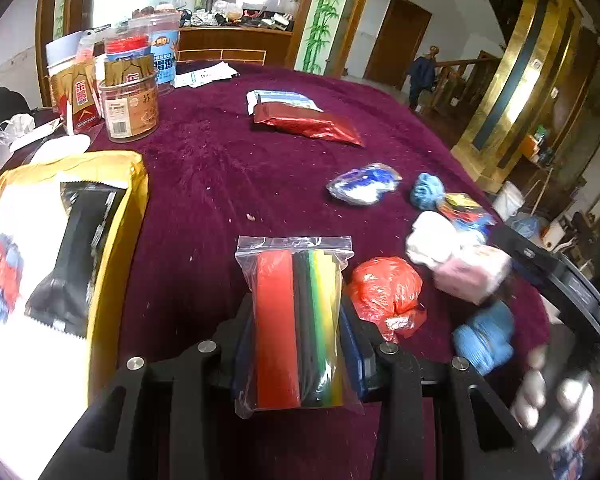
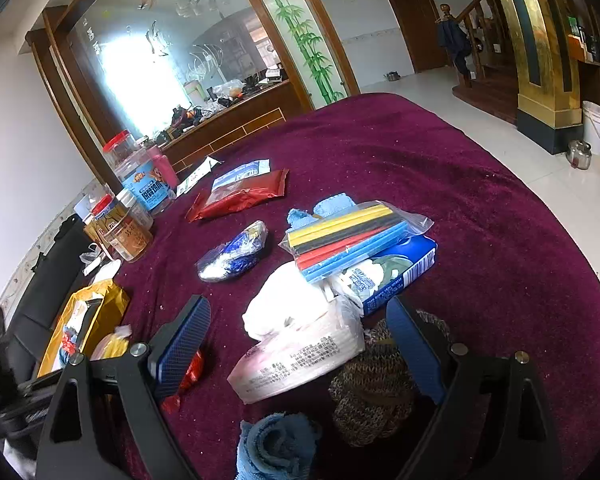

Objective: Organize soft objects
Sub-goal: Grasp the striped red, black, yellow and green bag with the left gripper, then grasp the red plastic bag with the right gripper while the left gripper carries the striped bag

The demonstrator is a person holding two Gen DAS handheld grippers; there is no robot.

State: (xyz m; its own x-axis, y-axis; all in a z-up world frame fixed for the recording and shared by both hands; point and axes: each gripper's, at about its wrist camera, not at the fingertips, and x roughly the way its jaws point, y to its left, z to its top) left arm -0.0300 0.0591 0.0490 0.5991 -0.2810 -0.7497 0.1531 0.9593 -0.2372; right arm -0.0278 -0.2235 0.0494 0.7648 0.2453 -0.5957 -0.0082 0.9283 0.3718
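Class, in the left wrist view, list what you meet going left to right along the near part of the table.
Yellow bag → clear zip bag of coloured strips in the left gripper → red plastic bundle → blue knitted item.

I see the bench (image 1: 220, 168) covered in deep maroon plush flecked with pale lint. Between my left tongs (image 1: 296, 344), black with blue pads, the clear zip bag (image 1: 296, 320) shows strips of red, black, green and yellow. Beside it the crumpled plastic bag (image 1: 384, 292) is orange-red, and the rolled cloth (image 1: 486, 340) near the right edge is sky blue. Toward the far edge the foil pouch (image 1: 308, 122) is glossy dark red. At the left edge the open sack (image 1: 112, 208) is mustard yellow with a white inside. My right tongs (image 2: 300, 344) have blue cross-hatched pads; the knitted ball (image 2: 374, 392) by them is mottled brown and grey.
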